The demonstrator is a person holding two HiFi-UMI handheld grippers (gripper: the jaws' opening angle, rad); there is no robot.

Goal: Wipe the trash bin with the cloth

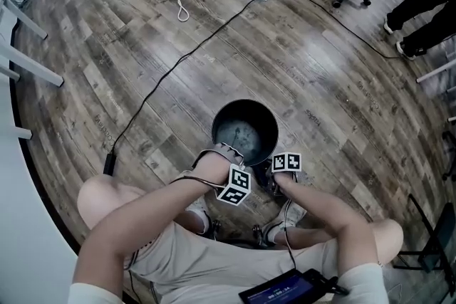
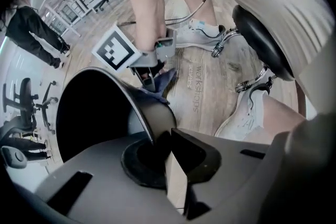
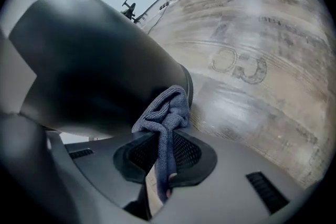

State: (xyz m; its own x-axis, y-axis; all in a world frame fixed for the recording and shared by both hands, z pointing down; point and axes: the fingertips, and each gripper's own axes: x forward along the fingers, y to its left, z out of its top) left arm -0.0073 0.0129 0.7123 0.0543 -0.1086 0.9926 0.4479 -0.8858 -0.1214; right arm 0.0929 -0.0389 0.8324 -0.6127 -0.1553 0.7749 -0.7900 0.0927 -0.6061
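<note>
Left gripper (image 2: 163, 138) clamping glossy round trash bin (image 2: 152, 113) rim, right gripper (image 3: 167, 138) pinching knitted cloth (image 3: 169, 108) (bunched)

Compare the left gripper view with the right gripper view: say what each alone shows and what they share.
Left gripper view only: the left gripper shut on the rim of the dark round metal trash bin, the bin's black inside, white sneakers, and the right gripper from outside with its marker cube. Right gripper view only: that gripper's jaws pinching the blue-grey woven cloth, close up. Both: the bin's outer wall, the cloth by it, the wood-plank floor.
</note>
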